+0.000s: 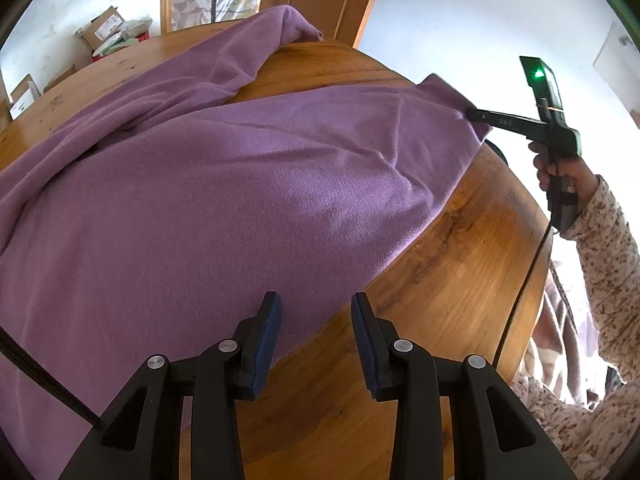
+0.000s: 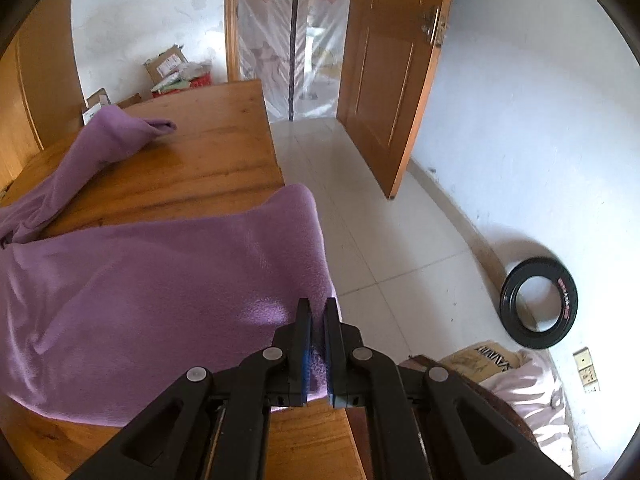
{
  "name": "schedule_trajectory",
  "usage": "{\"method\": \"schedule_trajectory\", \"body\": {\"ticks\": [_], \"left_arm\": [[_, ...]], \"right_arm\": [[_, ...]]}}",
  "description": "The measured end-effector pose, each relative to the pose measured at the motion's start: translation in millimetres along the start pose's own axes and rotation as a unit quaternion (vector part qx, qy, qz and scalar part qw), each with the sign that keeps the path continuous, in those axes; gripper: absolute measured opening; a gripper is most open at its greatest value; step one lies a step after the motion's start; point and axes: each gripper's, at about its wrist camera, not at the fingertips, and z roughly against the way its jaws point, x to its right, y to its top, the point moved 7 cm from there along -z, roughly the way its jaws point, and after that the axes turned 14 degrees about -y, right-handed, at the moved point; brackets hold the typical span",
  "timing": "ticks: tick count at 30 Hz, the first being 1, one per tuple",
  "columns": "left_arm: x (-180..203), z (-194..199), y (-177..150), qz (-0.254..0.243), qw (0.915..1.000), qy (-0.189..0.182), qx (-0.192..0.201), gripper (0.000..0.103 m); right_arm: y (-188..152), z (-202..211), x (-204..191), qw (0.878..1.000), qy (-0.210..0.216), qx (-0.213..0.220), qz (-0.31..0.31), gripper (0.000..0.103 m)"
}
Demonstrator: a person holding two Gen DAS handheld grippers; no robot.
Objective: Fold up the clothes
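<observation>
A wooden worktop (image 1: 440, 280) carries a spread purple fleece garment (image 1: 200, 200). The right claw (image 2: 317, 312) is clenched on its edge; the left claw (image 1: 316, 308) hovers released above its hem. A black tyre (image 2: 538, 304) leans against the wall.

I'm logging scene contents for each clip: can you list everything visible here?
Purple fleece garment: one, purple, spread over the table, one end trailing toward the far edge.
Wooden table: one, honey brown, beneath the garment.
Wooden door: one, brown, standing open beyond the table.
Cardboard boxes: several, brown, on the floor by the far wall.
Black rubber tyre: one, black, leaning against the white wall.
Printed sack: one, tan, on the floor below the tyre.
Left gripper: black, blue pads, open over the garment's near edge.
Right gripper: black, shut on the garment's edge.
Floral sleeve: one, on the arm holding the right gripper.
</observation>
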Motion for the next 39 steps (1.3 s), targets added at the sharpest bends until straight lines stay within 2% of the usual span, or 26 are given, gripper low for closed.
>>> {"method": "schedule_trajectory", "body": {"ticks": [3, 8, 11, 15, 18, 20, 22, 24, 26, 28, 29, 30, 32, 34, 35, 37, 39], "left_arm": [[-0.3, 0.7, 0.0, 0.003, 1.0, -0.001, 0.002, 0.038], [0.4, 10.1, -5.3, 0.003, 0.9999, 0.007, 0.008, 0.038], [-7.6, 27.1, -8.4, 0.017, 0.9994, 0.014, 0.028, 0.038], [-27.9, 55.9, -23.3, 0.04, 0.9968, 0.051, 0.046, 0.038], [-52.6, 85.8, -45.2, 0.081, 0.9906, 0.083, 0.072, 0.038], [-73.9, 108.4, -62.9, 0.123, 0.9818, 0.111, 0.093, 0.038], [-95.9, 133.3, -82.4, 0.169, 0.9686, 0.137, 0.119, 0.038], [-116.0, 156.9, -104.6, 0.219, 0.952, 0.159, 0.143, 0.038], [-135.2, 181.6, -129.2, 0.27, 0.9304, 0.183, 0.167, 0.038], [-145.9, 198.2, -148.0, 0.301, 0.9144, 0.2, 0.182, 0.038], [-150.5, 205.8, -156.9, 0.315, 0.9067, 0.208, 0.189, 0.038], [-153.3, 210.3, -164.0, 0.329, 0.901, 0.202, 0.199, 0.038], [-157.2, 214.9, -175.3, 0.354, 0.8918, 0.181, 0.217, 0.038], [-160.0, 211.1, -183.6, 0.367, 0.8898, 0.165, 0.216, 0.038], [-162.4, 207.9, -186.3, 0.377, 0.8882, 0.145, 0.219, 0.038], [-167.7, 202.4, -189.1, 0.399, 0.8822, 0.105, 0.228, 0.038], [-172.0, 200.0, -188.7, 0.409, 0.8775, 0.089, 0.234, 0.04]], "right_arm": [[-2.5, -4.3, 5.9, 1.0, -0.026, -0.01, -0.004, 0.008], [-4.5, 5.8, 17.5, 0.999, -0.031, -0.003, -0.019, 0.008], [-1.6, 30.2, 4.4, 0.999, 0.004, 0.032, 0.0, 0.011], [-7.0, 63.5, -31.1, 0.995, 0.073, 0.062, 0.033, 0.012], [-15.3, 88.1, -63.7, 0.987, 0.121, 0.084, 0.062, 0.016], [-24.2, 103.6, -89.8, 0.979, 0.159, 0.09, 0.089, 0.022], [-36.4, 119.2, -118.4, 0.968, 0.197, 0.096, 0.124, 0.029], [-51.1, 134.5, -148.0, 0.954, 0.23, 0.102, 0.164, 0.031], [-63.6, 146.6, -172.4, 0.943, 0.247, 0.109, 0.197, 0.033], [-73.8, 153.5, -191.2, 0.933, 0.262, 0.112, 0.221, 0.039], [-78.6, 156.7, -200.2, 0.928, 0.269, 0.112, 0.232, 0.045], [-83.0, 160.9, -207.3, 0.923, 0.277, 0.116, 0.24, 0.05], [-93.4, 166.1, -218.9, 0.916, 0.29, 0.115, 0.251, 0.052], [-102.8, 173.3, -227.4, 0.908, 0.298, 0.118, 0.269, 0.053], [-107.9, 177.1, -230.6, 0.904, 0.3, 0.121, 0.278, 0.054], [-114.8, 178.5, -236.4, 0.9, 0.291, 0.124, 0.301, 0.057], [-120.8, 178.7, -242.4, 0.897, 0.279, 0.127, 0.32, 0.057]]}}
